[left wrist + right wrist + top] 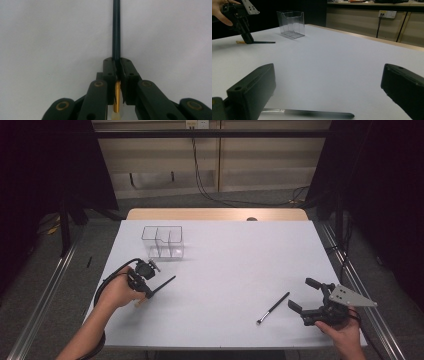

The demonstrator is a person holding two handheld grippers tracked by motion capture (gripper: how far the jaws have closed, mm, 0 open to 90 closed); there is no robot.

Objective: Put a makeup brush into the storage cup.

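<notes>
Left hand-held gripper (150, 292): black body, black cable looping off rear toward forearm. In left gripper view: black linkage arms, brass-coloured pivot rivets, small screws in flat black jaw blocks. Right hand-held gripper (306, 296): black, grey three-cornered plate on top with small holes. In right gripper view: blocky black jaws, screw hole in left one. Forearms bare, no sleeves visible.
</notes>
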